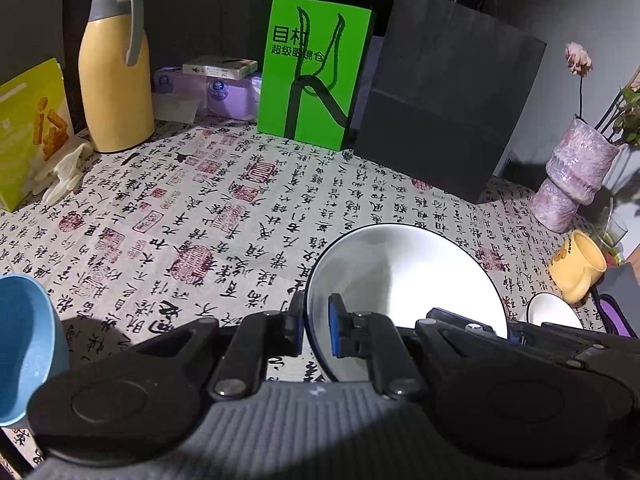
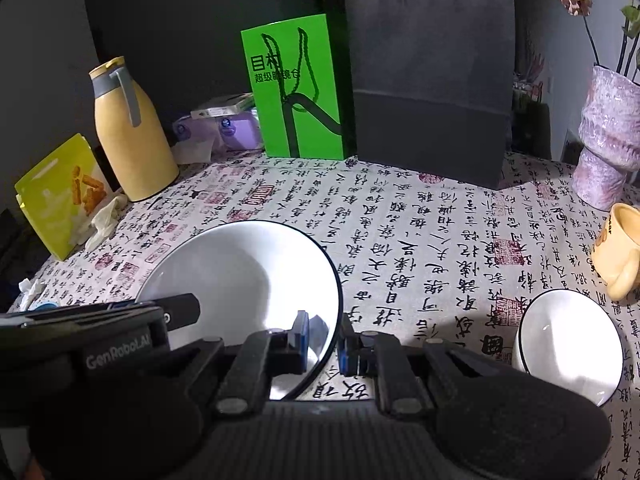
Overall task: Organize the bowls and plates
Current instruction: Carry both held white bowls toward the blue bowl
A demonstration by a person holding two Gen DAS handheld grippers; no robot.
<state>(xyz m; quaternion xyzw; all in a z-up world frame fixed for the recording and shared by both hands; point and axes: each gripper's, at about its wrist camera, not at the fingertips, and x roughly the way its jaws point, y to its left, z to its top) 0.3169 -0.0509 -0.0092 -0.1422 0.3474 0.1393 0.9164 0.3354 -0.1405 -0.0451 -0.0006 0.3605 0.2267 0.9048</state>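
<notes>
Green bag (image 2: 296, 92), black bag (image 2: 432, 80) beyond white bowl (image 2: 248, 272); mug (image 2: 618, 250) beside.

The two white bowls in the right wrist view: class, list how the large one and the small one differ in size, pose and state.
1. The large bowl is clearly wider than the small bowl.
2. The large bowl is gripped at opposite rims by the left gripper and right gripper; the small bowl is untouched.
3. The large bowl is tilted in the grip; the small bowl sits on the tablecloth.
Both are white with a dark rim.
</notes>
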